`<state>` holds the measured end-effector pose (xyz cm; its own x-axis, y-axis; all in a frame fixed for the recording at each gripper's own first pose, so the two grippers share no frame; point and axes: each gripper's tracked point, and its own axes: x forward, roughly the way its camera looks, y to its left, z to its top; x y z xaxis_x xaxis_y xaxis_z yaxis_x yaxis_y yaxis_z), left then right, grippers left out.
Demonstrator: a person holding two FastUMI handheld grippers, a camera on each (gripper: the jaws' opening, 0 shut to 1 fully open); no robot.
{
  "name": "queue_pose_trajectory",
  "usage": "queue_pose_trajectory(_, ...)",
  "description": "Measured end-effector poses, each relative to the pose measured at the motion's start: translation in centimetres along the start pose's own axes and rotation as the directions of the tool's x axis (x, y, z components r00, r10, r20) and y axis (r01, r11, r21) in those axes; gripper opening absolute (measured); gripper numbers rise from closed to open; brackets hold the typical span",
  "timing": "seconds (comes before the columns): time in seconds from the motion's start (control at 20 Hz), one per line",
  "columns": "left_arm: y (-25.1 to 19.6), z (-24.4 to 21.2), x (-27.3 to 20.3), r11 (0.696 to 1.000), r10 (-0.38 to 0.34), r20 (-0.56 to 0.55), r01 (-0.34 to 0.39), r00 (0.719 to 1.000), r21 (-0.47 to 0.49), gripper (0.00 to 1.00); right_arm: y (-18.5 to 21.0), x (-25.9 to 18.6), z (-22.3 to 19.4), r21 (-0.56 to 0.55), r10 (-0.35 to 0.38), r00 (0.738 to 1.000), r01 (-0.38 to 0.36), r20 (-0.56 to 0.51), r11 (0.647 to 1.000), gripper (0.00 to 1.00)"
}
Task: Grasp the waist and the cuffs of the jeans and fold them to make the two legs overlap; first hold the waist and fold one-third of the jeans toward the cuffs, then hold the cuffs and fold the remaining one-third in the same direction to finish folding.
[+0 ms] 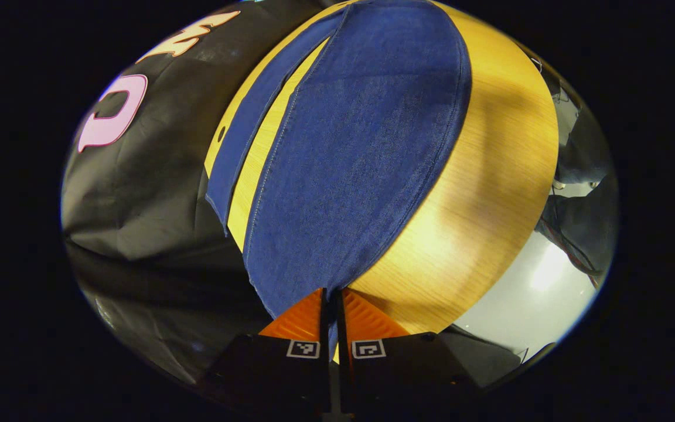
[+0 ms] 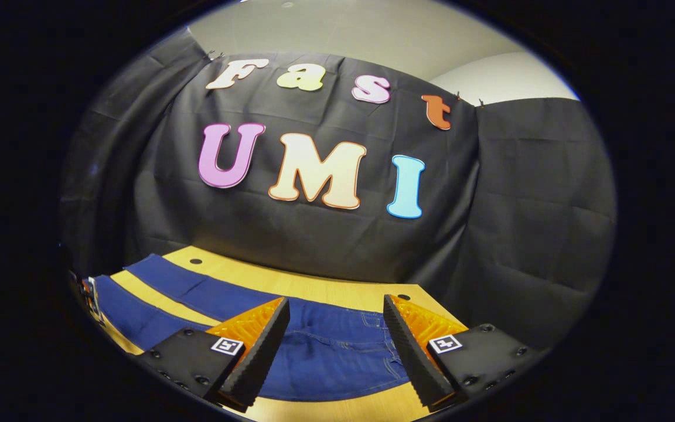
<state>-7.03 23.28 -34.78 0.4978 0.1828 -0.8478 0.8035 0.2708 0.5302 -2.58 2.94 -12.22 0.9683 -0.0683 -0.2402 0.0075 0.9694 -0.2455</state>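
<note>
The wooden table (image 1: 490, 176) spreads under everything, its pale grain bare along the right of my left gripper view and running back to the black cloth wall (image 2: 326, 234) in my right gripper view. On it the jeans (image 1: 361, 152) lie flat, and they are the biggest thing on the top: in my left gripper view 1 leg stretches away from me as a broad blue panel, and the other leg shows as a narrower strip to its left with a band of bare wood between the 2. In my right gripper view the same jeans (image 2: 326, 351) lie across the table with the waist end, pocket and seam stitching nearest me and the 2 legs running off to the left, parted by a stripe of wood. My left gripper (image 1: 331, 299) has its 2 fingers drawn in close, nearly touching, with the near cuff edge of the broad leg caught in the thin gap between them. My right gripper (image 2: 337, 346) stands with its fingers spread wide, 1 on each side of the waist area, above the denim and pressing on nothing. A small dark hole (image 2: 195, 261) marks the table's far edge.
</note>
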Motion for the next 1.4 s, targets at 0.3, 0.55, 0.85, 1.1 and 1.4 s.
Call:
queue_pose_trajectory(0.3, -0.1, 0.0, -0.1, 0.998, -0.061, 0.054, 0.062, 0.997, -0.020, 0.00, -4.1, 0.0, -7.1, -0.377, 0.024, 0.991, -0.074, -0.135, 0.923, 0.99)
queue_pose_trajectory(0.55, -0.2, -0.1, -0.1, 0.998, -0.056, 0.041, 0.055, 0.998, 0.010, 0.00, -6.7, -0.2, -16.3, -0.560, 0.035, 0.941, -0.229, -0.336, 0.796, 0.99)
queue_pose_trajectory(0.85, -0.1, -0.1, 0.0, 0.997, -0.071, -0.011, 0.071, 0.997, -0.002, 0.00, -8.6, 1.1, -25.6, -0.709, 0.044, 0.857, -0.452, -0.513, 0.541, 1.00)
queue_pose_trajectory(1.1, -0.1, -0.1, 0.1, 0.996, -0.091, -0.049, 0.090, 0.995, -0.023, 0.00, -8.6, 4.4, -27.6, -0.797, 0.052, 0.844, -0.522, -0.533, 0.304, 0.88)
queue_pose_trajectory(1.4, 0.1, 0.0, 0.0, 0.994, -0.090, -0.068, 0.085, 0.994, -0.069, 0.00, -8.8, 5.5, -29.9, -0.769, 0.033, 0.807, -0.573, -0.589, 0.284, 0.25)
